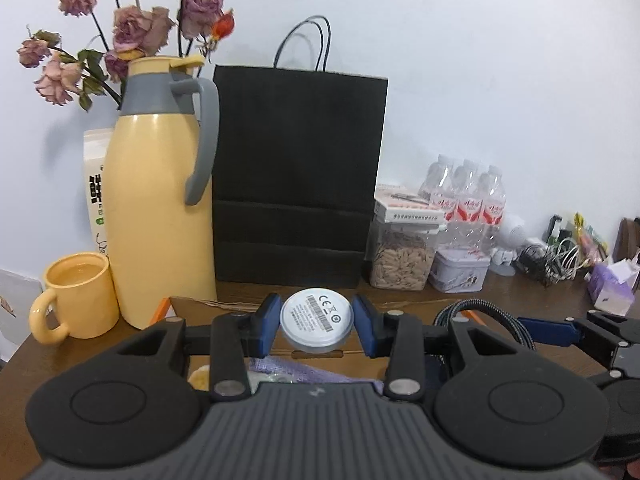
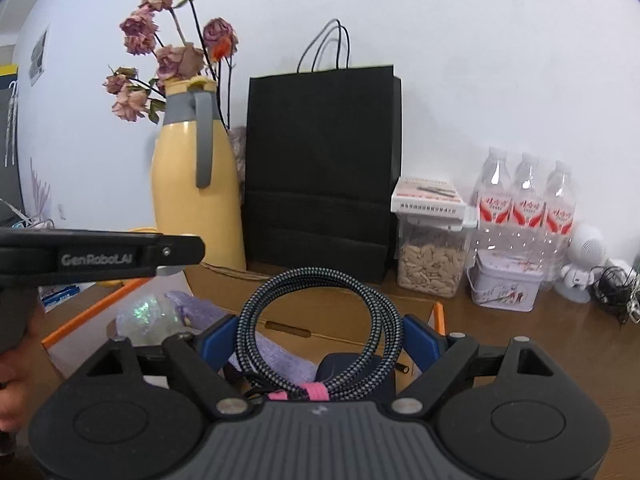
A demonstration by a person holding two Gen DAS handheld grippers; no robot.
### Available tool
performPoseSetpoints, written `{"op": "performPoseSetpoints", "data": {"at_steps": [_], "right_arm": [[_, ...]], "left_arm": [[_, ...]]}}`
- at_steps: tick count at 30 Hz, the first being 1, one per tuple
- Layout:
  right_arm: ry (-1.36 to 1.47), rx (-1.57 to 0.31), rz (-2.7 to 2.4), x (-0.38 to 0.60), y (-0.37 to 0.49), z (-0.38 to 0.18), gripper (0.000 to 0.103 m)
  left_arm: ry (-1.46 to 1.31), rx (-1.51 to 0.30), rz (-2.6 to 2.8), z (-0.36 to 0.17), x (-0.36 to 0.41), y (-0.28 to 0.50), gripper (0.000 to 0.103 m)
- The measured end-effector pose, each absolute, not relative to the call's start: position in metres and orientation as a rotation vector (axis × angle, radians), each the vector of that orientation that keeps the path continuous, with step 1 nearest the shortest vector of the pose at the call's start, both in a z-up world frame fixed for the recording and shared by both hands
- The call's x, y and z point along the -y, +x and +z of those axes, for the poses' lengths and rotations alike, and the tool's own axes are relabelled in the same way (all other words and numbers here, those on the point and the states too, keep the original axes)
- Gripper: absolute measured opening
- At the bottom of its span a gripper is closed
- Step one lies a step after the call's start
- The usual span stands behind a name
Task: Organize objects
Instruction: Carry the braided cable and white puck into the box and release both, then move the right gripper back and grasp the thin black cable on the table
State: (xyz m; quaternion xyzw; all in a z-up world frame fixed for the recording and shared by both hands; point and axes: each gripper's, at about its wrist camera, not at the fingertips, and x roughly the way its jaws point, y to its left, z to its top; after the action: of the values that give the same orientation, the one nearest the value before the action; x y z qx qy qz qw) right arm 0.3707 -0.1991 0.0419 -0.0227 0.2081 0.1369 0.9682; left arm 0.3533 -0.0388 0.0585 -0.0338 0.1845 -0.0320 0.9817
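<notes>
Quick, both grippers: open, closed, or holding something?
Left gripper: closed on the round white disc.
Right gripper: closed on the coiled braided cable.

White wall (image 1: pixel 480 80), brown table (image 1: pixel 520 300).

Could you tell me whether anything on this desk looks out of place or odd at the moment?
The flowers behind the yellow thermos jug are wilted, their heads drooping. At the far right, loose cables lie in a tangle on the desk. Nothing looks spilled or broken.
</notes>
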Motion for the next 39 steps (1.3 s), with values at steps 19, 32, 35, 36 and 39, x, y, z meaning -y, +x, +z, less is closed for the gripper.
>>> {"op": "performPoseSetpoints", "data": {"at_steps": [19,32,35,36,39], "right_arm": [[-0.033,-0.43,0.294,0.2,0.364,0.034,0.103],[-0.036,-0.427,0.282,0.202,0.361,0.036,0.103],[-0.048,-0.421,0.27,0.202,0.358,0.037,0.103],[-0.052,-0.417,0.265,0.201,0.356,0.038,0.103],[-0.063,-0.401,0.256,0.2,0.349,0.042,0.103]], "left_arm": [[-0.027,-0.338,-0.021,0.052,0.044,0.345,0.103],[-0.048,-0.331,-0.012,0.051,0.045,0.34,0.103],[-0.056,-0.319,-0.01,0.052,0.043,0.334,0.103],[-0.062,-0.313,-0.009,0.054,0.042,0.331,0.103],[-0.079,-0.286,-0.015,0.061,0.04,0.318,0.103]]}}
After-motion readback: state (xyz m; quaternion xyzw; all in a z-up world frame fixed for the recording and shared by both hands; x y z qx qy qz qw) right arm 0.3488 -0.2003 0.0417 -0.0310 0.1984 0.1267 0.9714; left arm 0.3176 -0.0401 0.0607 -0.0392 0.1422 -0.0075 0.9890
